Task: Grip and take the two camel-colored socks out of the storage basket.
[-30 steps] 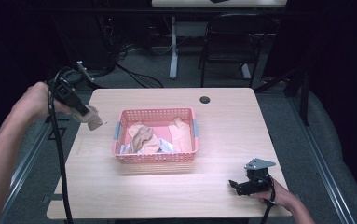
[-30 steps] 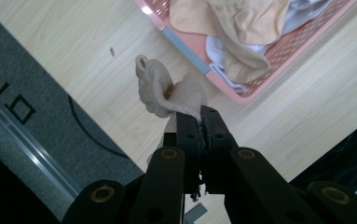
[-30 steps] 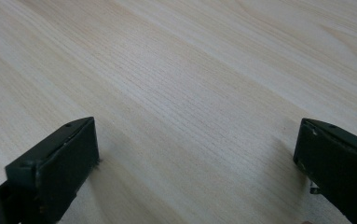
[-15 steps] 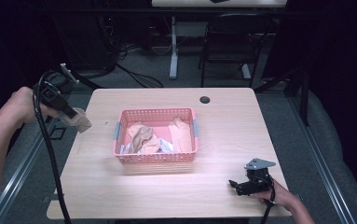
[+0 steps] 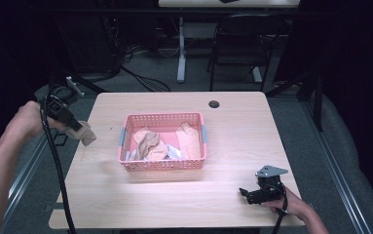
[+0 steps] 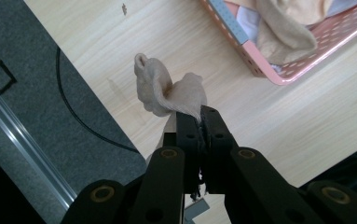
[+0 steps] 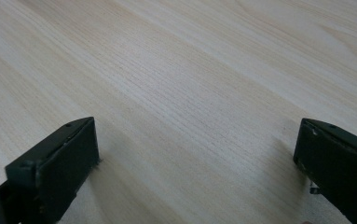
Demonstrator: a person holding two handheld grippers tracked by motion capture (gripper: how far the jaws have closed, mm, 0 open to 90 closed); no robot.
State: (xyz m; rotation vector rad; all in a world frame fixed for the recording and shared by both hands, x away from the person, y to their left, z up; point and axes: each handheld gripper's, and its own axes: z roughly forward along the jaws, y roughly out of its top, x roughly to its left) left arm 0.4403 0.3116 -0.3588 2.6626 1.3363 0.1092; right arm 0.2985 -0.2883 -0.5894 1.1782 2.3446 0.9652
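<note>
Beige crumpled sock hung clamped between the closed jaws of the left gripper, over the left edge of the light wood-grain rectangular table, just left of the pink perforated plastic basket. From the high view the sock sat at the table's left margin, apart from the basket. Table top was pale laminate with a small round black cable hole near the far edge. Room was dark; grey carpeted floor, black cables on it, a black chair and a white table leg beyond the table.

Basket held more beige garments plus a bit of white cloth.

Right gripper rested low at the near right of the table, held by a hand, grey three-cornered plate on top. Right gripper view had its two black jaws wide apart with bare wood grain between them, nothing held.

Left gripper view showed the floor's metal rail and a black cable curve on the carpet, also the basket's grey-blue handle patch close up. High view gave the forearm and left hand gripping the tool, cable trailing down.
</note>
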